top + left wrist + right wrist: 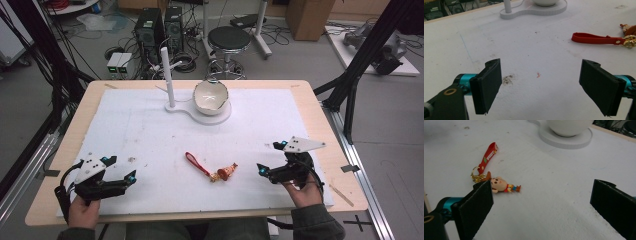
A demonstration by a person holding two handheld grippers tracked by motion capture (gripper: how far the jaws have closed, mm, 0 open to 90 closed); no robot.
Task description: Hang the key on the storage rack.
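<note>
White board covers my worktop (140, 130), and at its far middle a white stand (197, 112) carries a post and a pale bowl (210, 97). Nearer me, my left claw (120, 172) rests at the near left with its jaws wide apart and nothing between them; my right claw (272, 160) sits at the near right, jaws just as far apart and empty. Between the two, closer to the right one, lies the keychain (212, 169): a red strap (197, 163) joined by a gold ring to a small figure (228, 171). Its long axis runs from far-left to near-right, figure end toward my right claw. In the right gripper view the figure (504, 185) lies just beyond my left-hand pad, seemingly not touching it. So the right claw is nearer, and I judge it should reach leftward.
</note>
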